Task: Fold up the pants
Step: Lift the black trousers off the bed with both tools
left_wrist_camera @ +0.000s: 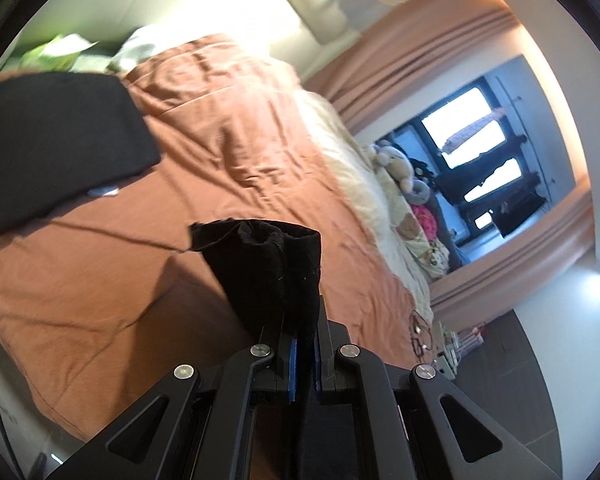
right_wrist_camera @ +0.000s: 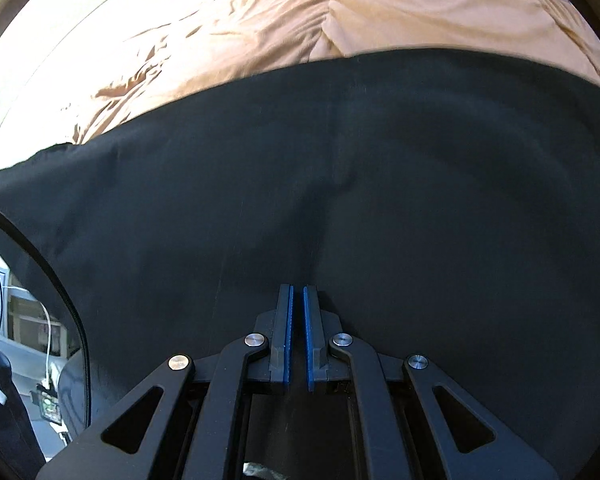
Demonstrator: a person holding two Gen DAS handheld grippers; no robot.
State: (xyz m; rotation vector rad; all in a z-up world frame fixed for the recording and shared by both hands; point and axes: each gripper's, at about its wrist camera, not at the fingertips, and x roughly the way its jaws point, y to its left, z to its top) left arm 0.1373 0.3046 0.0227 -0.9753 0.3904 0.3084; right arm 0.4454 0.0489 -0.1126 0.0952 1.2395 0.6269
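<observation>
Since pants (right_wrist_camera: pixel 340 200) look soft, limp, light, hem or waistband suits pinching; left gripper (left_wrist_camera: pixel 304 320) clamped on bunched black fabric above bed (left_wrist_camera: pixel 240 140); right gripper (right_wrist_camera: pixel 298 292) closed, empty, over pants.

The pants (right_wrist_camera: pixel 340 184) lie spread on the bed cover (right_wrist_camera: pixel 300 8). In the left wrist view, folded clothing (left_wrist_camera: pixel 60 140) lies on the cover; stuffed toys (left_wrist_camera: pixel 404 172) sit along its far edge.

You see a rust-orange bed (left_wrist_camera: pixel 236 128) centre frame, matching curtains (left_wrist_camera: pixel 416 52) upper right, bright window (left_wrist_camera: pixel 472 136) at right.
</observation>
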